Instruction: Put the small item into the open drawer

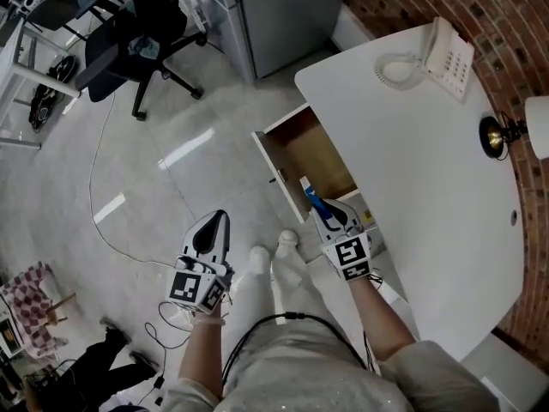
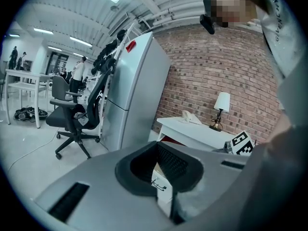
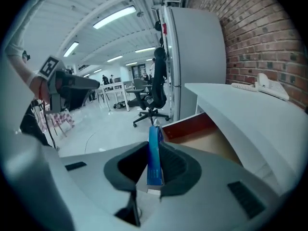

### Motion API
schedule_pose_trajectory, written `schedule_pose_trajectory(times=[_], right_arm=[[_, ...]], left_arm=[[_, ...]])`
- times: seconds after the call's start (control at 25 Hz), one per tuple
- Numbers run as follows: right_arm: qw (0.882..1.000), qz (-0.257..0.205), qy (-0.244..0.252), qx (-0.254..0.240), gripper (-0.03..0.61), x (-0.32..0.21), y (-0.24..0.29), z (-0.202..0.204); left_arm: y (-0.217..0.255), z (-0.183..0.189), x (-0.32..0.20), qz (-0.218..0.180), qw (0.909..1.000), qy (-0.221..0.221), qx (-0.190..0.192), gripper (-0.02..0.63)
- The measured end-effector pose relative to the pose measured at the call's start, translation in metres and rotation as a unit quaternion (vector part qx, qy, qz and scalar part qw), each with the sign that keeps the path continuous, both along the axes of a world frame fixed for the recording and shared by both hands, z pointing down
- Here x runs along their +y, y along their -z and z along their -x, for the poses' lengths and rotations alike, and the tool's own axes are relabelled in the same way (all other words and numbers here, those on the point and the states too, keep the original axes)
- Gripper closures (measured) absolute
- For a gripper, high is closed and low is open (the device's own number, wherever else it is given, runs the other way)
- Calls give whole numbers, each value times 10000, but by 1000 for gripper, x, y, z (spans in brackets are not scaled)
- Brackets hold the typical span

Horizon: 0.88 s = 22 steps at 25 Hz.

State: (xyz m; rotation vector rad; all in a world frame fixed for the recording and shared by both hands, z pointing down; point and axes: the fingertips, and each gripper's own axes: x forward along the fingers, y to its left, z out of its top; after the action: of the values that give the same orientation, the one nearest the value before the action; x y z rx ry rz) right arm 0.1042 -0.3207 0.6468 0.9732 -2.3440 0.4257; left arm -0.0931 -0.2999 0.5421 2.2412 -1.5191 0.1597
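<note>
**Left gripper** (image 1: 216, 221): jaws are shown closed and empty only in its own view. **Right gripper** (image 1: 321, 208): a small blue box (image 3: 155, 153) is clamped upright. Only the head view places it over the open drawer's (image 1: 322, 157) rim.

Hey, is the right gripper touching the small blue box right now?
Touching. The right gripper view shows the right gripper's fingers closed on the blue box, with no gap on either side.

Blu box (image 3: 155, 153), wht desk (image 1: 412, 161), brn drawer (image 1: 319, 154), red brick wall (image 1: 515, 15).
</note>
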Motion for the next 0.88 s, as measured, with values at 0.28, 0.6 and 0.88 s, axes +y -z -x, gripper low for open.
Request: schedule_pose_trajectory(times=[0.28, 0.6, 0.88], right_arm=[[9967, 186, 382, 689, 506, -9, -48, 9], [9913, 460, 481, 1135, 505, -8, -80, 11], [9889, 603, 392, 1300, 505, -9, -95, 14]], left_arm=[[-31, 4, -14, 249, 9996, -1, 108, 609], [-51, -5, -38, 201, 9995, -172, 197, 609], [-60, -6, -36, 305, 9990, -187, 268, 609]])
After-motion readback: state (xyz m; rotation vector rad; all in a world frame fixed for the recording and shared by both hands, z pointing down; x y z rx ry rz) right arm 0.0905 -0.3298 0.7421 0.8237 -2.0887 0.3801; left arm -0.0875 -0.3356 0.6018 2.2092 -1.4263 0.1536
